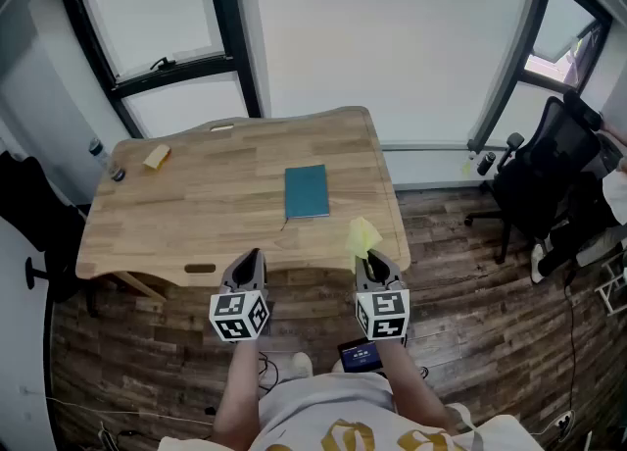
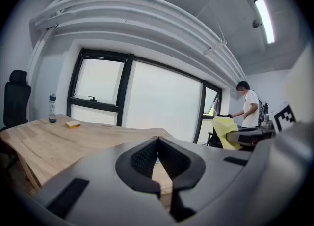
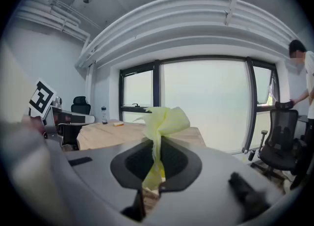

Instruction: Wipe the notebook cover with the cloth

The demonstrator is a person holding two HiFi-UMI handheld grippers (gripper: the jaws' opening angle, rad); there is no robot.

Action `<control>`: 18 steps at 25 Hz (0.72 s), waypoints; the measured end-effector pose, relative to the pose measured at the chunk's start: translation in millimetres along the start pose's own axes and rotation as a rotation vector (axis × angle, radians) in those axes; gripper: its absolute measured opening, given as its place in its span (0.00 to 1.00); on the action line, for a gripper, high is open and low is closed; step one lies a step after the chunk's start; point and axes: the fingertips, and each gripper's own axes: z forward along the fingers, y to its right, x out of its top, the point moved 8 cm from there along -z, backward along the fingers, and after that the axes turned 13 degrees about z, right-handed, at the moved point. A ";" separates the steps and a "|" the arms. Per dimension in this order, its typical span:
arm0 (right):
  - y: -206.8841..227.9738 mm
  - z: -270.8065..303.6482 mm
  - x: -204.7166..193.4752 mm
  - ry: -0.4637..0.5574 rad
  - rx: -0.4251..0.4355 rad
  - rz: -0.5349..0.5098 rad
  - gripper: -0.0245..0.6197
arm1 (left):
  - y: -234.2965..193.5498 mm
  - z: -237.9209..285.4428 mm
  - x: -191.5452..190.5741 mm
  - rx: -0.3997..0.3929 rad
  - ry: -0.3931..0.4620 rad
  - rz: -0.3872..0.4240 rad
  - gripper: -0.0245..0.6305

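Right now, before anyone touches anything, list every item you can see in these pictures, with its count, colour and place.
table: one, light wood, in front of the windows
notebook: one, teal, closed, flat on the table, right of centre
block: one, yellow, far left corner of the table
bottle: one, pale with a dark cap, left of the block
office chair: one, black, on the floor right of the table
bystander: one, white shirt, by the office chair
cloth: one, yellow, pinched in the right gripper
left gripper: grey, fingers shut on nothing, at the table's near edge
right gripper: grey, fingers shut on the cloth
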 end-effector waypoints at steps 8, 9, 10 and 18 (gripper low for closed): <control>7.2 -13.7 -2.9 -0.002 0.035 0.040 0.10 | 12.6 -12.8 -3.9 0.025 -0.017 -0.004 0.06; 7.5 -14.7 -3.7 -0.002 0.039 0.037 0.10 | 14.5 -14.1 -4.6 0.028 -0.020 -0.001 0.06; 8.1 -15.7 -4.8 -0.002 0.042 0.036 0.10 | 16.3 -15.5 -5.4 0.032 -0.022 0.001 0.06; 15.6 -15.3 -13.9 -0.023 0.055 0.056 0.10 | 17.7 -17.8 -14.4 0.046 -0.050 -0.035 0.06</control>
